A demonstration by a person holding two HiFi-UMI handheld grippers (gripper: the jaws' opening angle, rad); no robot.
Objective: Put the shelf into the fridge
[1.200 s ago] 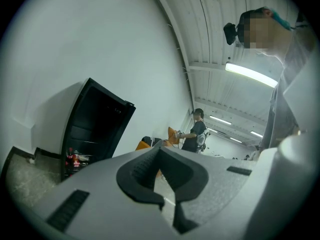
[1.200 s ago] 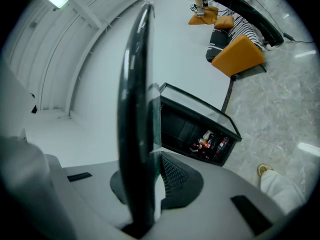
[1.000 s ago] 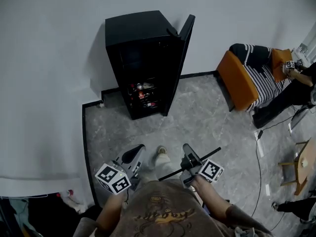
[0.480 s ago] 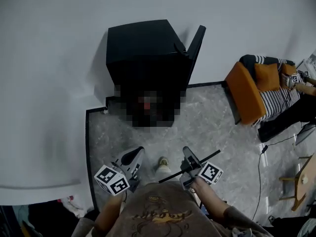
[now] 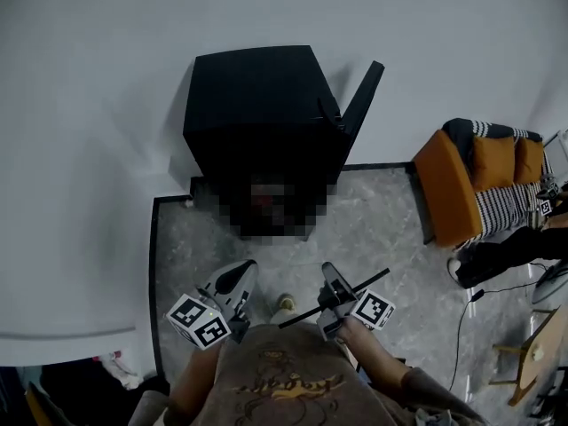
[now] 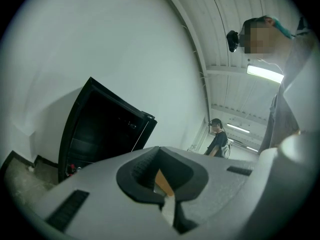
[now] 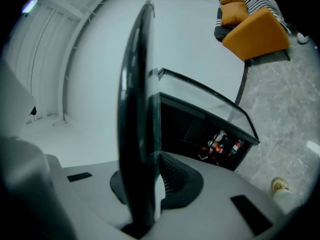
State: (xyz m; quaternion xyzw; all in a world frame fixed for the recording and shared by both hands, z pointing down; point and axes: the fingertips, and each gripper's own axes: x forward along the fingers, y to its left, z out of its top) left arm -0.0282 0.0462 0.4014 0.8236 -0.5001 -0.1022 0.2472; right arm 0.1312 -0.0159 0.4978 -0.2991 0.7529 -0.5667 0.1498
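Between the jaws of my right hand-held gripper (image 5: 332,282) sits the shelf (image 5: 300,317), a thin dark pane that looks like glass. It is pinched at one edge, with its length sticking out to both sides across my front. The right gripper view shows the jaws pressed hard onto that edge and the pane rising edge-on in front of the lens. My left hand-held gripper (image 5: 238,278) has its jaws pressed together on nothing and hangs just beside the shelf's near end without touching it.

Ahead, the black fridge (image 5: 257,114) stands against the wall with its door (image 5: 359,105) swung open to the right, well apart from me across the grey floor (image 5: 390,229). I judge the job to be at the carrying stage, with no insertion begun.

My worry is the single-edge grip. With so much pane overhanging, I expect it could pivot or slide in the jaws as I walk, and a drop onto that hard floor would likely break it. The open door is the next hazard, because a long end swinging wide could clip its edge or the cabinet frame. Bottles (image 7: 222,145) crowd the lower part of the fridge, so a shelf going in tilted or too low could knock them over. Bringing the idle left hand-held gripper under the free end should steady things.
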